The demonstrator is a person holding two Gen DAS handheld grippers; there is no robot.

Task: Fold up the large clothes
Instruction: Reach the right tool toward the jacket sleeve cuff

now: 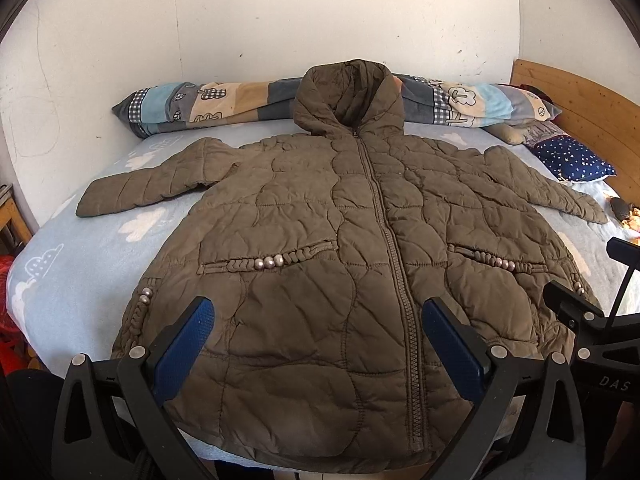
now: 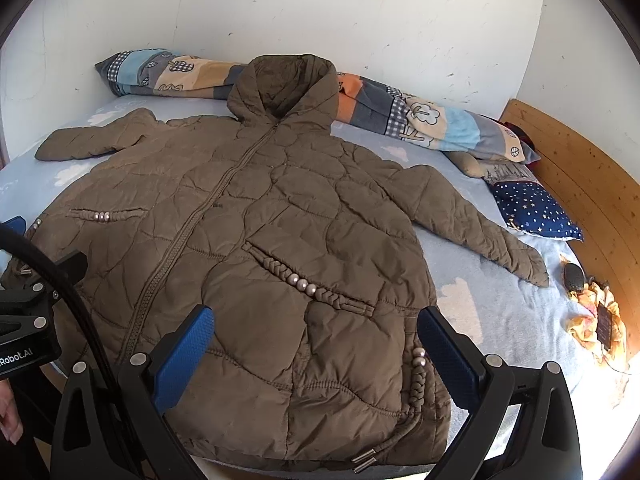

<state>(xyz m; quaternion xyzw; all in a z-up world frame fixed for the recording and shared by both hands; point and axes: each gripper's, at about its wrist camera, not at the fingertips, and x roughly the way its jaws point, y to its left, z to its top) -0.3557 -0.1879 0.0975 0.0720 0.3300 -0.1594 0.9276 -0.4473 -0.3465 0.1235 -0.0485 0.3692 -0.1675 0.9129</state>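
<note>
Quilted jacket, olive-brown, puffy, hooded and zipped shut, lies front-up and spread flat on a pale blue cloud-print bedsheet; braided pockets carry pearl-like beads. Left gripper and right gripper hover above its hem, blue-padded jaws spread, holding nothing.

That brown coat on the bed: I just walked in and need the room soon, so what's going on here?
A person holds two handheld grippers over a brown quilted hooded coat spread flat, zipped, front up on a light blue cloud-print bedsheet. Both sleeves lie out to the sides. The left gripper and right gripper hover open near the hem, gripping nothing. No fold has been made yet.
</note>
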